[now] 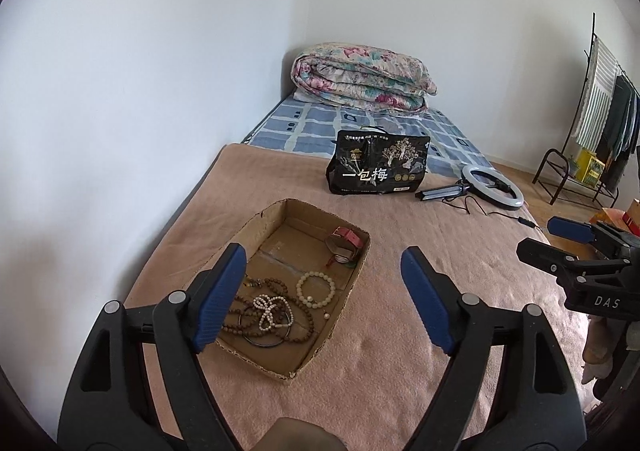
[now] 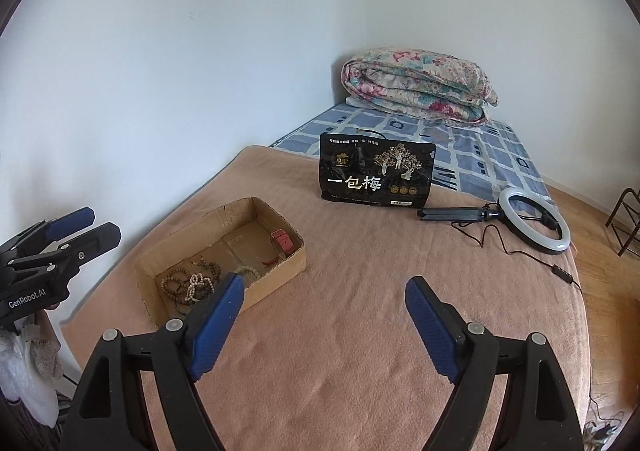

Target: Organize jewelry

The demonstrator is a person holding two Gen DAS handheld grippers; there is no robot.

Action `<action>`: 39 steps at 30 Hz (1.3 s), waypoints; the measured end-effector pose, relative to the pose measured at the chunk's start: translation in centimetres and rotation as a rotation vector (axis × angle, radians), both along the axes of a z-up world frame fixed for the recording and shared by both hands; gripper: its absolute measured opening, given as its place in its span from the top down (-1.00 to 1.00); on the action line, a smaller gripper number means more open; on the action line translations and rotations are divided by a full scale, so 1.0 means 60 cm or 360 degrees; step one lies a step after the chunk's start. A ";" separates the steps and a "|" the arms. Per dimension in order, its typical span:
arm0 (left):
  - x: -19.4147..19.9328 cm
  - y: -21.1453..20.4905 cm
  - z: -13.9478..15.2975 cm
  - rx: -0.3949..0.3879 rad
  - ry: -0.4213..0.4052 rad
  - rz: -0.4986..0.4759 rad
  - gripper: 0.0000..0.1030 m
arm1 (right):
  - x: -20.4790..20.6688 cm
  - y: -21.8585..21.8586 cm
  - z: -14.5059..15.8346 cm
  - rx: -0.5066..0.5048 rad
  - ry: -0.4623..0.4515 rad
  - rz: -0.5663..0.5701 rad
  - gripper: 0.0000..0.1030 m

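Observation:
An open cardboard box (image 1: 352,287) lies on a pink blanket on the bed. Inside it are brown bead strands (image 1: 304,315), a white bead strand (image 1: 269,311), a pale bead bracelet (image 1: 316,288), a dark bangle (image 1: 262,343) and a red watch (image 1: 346,241). My left gripper (image 1: 324,299) is open and empty, held above the box's near end. My right gripper (image 2: 324,327) is open and empty over the blanket, right of the box (image 2: 280,275). Each gripper shows at the edge of the other view: the right one (image 1: 560,247), the left one (image 2: 96,227).
A black snack bag (image 1: 378,163) stands beyond the box. A ring light (image 1: 493,187) on a folded tripod, with its cable, lies to the bag's right. A folded floral quilt (image 1: 360,77) sits at the bed's far end. A clothes rack (image 1: 600,123) stands on the wooden floor at right.

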State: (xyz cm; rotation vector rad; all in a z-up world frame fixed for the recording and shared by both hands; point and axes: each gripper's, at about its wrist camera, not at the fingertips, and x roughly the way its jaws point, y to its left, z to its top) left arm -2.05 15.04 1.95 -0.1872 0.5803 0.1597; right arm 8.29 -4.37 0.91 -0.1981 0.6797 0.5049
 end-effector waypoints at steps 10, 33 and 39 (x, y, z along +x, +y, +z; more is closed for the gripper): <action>-0.028 -0.053 -0.004 0.0083 -0.0036 -0.0079 -0.93 | -0.050 -0.047 -0.014 0.0026 -0.0007 0.0007 -0.78; 0.005 -0.080 -0.038 0.0132 0.0108 -0.0068 -0.99 | -0.025 -0.097 -0.079 0.0011 0.0045 -0.0204 -0.98; 0.006 -0.079 -0.041 0.0114 0.0110 -0.0061 -0.99 | -0.031 -0.099 -0.074 0.0007 0.0007 -0.0198 -0.99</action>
